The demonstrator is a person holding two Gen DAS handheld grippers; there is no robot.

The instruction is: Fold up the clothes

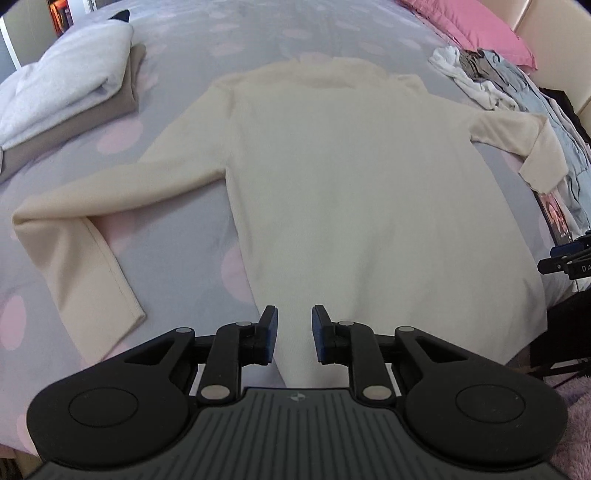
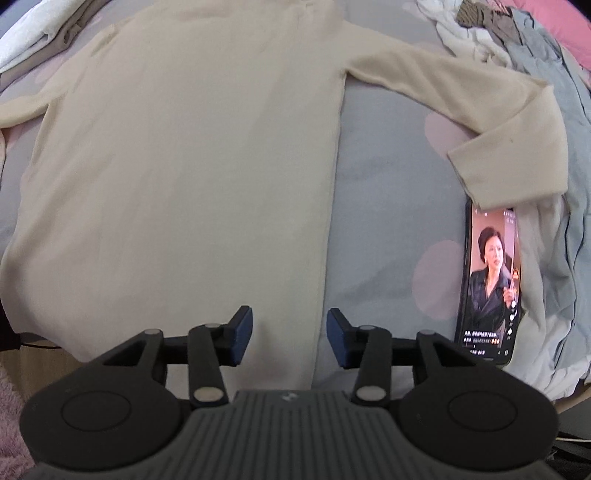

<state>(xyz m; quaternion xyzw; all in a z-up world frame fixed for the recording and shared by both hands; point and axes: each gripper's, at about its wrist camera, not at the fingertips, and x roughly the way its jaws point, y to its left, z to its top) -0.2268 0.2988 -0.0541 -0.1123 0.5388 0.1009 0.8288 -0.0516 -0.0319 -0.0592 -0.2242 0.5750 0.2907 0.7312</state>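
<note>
A cream long-sleeved sweater [image 1: 351,177] lies spread flat on the bed, collar far, hem near; it fills the right wrist view [image 2: 184,155] too. Both sleeves are bent back at the elbow, the left sleeve [image 1: 74,236] and the right sleeve [image 2: 513,147]. My left gripper [image 1: 294,334] is open and empty, over the hem's left part. My right gripper [image 2: 290,338] is open and empty, straddling the hem's right edge. The right gripper's tip also shows at the far right of the left wrist view [image 1: 569,262].
The bedsheet [image 1: 192,236] is grey with pink dots. A stack of folded clothes [image 1: 70,92] lies at the far left. A pile of unfolded clothes [image 2: 517,40] runs along the right. A phone [image 2: 489,284] with a lit screen lies under the right cuff. A pink pillow [image 1: 480,26] lies far right.
</note>
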